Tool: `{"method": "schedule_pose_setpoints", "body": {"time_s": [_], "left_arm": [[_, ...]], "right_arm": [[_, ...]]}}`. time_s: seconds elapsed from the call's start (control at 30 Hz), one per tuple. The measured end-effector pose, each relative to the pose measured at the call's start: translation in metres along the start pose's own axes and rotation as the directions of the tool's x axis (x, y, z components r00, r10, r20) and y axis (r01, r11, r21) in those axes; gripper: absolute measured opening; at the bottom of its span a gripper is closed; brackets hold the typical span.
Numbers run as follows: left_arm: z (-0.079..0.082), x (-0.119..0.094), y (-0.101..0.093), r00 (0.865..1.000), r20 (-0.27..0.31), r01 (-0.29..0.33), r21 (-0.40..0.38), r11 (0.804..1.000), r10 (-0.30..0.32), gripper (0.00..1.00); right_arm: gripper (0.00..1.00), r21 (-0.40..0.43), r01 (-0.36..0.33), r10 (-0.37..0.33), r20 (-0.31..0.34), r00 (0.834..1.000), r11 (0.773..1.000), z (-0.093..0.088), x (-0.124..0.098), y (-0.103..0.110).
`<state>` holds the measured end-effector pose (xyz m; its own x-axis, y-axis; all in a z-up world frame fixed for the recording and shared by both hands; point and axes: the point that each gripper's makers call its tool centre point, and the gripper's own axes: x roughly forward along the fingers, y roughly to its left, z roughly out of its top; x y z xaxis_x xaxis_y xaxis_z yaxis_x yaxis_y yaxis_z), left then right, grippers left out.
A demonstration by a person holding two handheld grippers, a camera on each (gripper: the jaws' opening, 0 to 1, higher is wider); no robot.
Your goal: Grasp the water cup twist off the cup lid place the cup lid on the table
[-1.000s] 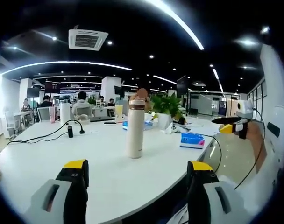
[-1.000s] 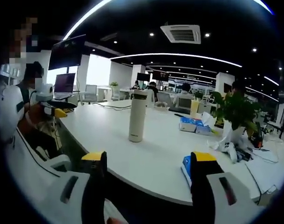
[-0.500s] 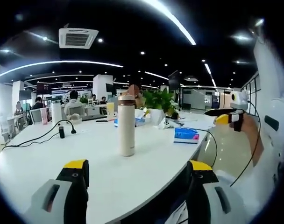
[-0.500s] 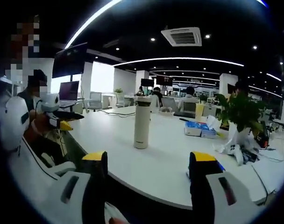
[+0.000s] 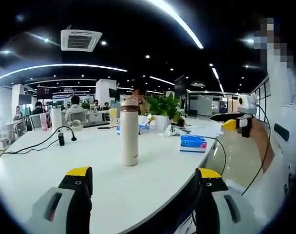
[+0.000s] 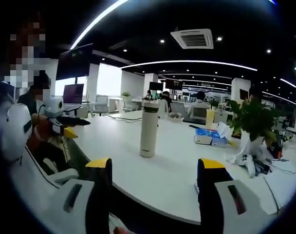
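**A:** Water cup (image 5: 129,131) first, left gripper view: it's upright on the white table (image 5: 36,165), lid (image 5: 130,104) on top. The left gripper (image 5: 143,178) hangs short of the cup, over the table's near edge, jaws spread wide with nothing between them. Beyond the cup to its right there's a blue tissue box (image 5: 193,143), behind it a green plant (image 5: 165,107), and off to its left a black cable (image 5: 41,141). The other gripper pokes in far right of the cup. Compared with a second ago the cup has slid a bit left of centre in the picture, but that's the camera swinging. The cup itself hasn't budged.

**B:** And the right gripper view?

**A:** Same cup (image 6: 149,129), standing straight, lid (image 6: 149,106) on. The right gripper (image 6: 154,173) is also spread and empty, well back from the cup. Here the cup looks a bit larger than it did a second ago, so I'd say that hand is creeping in. Plant (image 6: 252,119) and tissue box (image 6: 209,137) sit right of the cup.

**B:** So, progress?

**A:** Basically none. No grasp, nothing twisted. My guess is it's still the approach.
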<state>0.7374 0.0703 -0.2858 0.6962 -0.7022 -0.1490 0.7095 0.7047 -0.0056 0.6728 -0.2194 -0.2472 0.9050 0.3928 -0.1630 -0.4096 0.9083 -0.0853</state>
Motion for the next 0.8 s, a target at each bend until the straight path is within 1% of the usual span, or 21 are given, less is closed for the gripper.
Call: {"method": "schedule_pose_setpoints", "body": {"time_s": [0.1, 0.27, 0.4, 0.57, 0.8], "left_arm": [[0.000, 0.002, 0.003, 1.000, -0.001, -0.011, -0.003, 1.000, 0.011, 0.87], [0.000, 0.008, 0.010, 1.000, -0.012, -0.022, 0.000, 1.000, 0.022, 0.88], [0.000, 0.006, 0.006, 1.000, -0.025, -0.016, 0.017, 1.000, 0.017, 0.88], [0.008, 0.000, 0.008, 1.000, 0.003, -0.023, 0.026, 0.999, 0.023, 0.88], [0.001, 0.004, 0.011, 1.000, -0.011, -0.015, 0.020, 1.000, 0.015, 0.88]], "right_arm": [[0.73, 0.004, -0.011, 0.011, -0.003, 1.000, 1.000, 0.001, 0.007, 0.000], [0.73, 0.009, -0.015, 0.015, 0.003, 1.000, 1.000, 0.002, 0.011, 0.002], [0.73, 0.007, -0.018, 0.018, 0.006, 1.000, 1.000, 0.004, 0.013, 0.005], [0.73, 0.006, -0.030, 0.030, 0.010, 1.000, 1.000, 0.005, 0.017, 0.008], [0.73, 0.005, -0.041, 0.041, 0.007, 0.999, 0.999, 0.005, 0.020, 0.007]]}}
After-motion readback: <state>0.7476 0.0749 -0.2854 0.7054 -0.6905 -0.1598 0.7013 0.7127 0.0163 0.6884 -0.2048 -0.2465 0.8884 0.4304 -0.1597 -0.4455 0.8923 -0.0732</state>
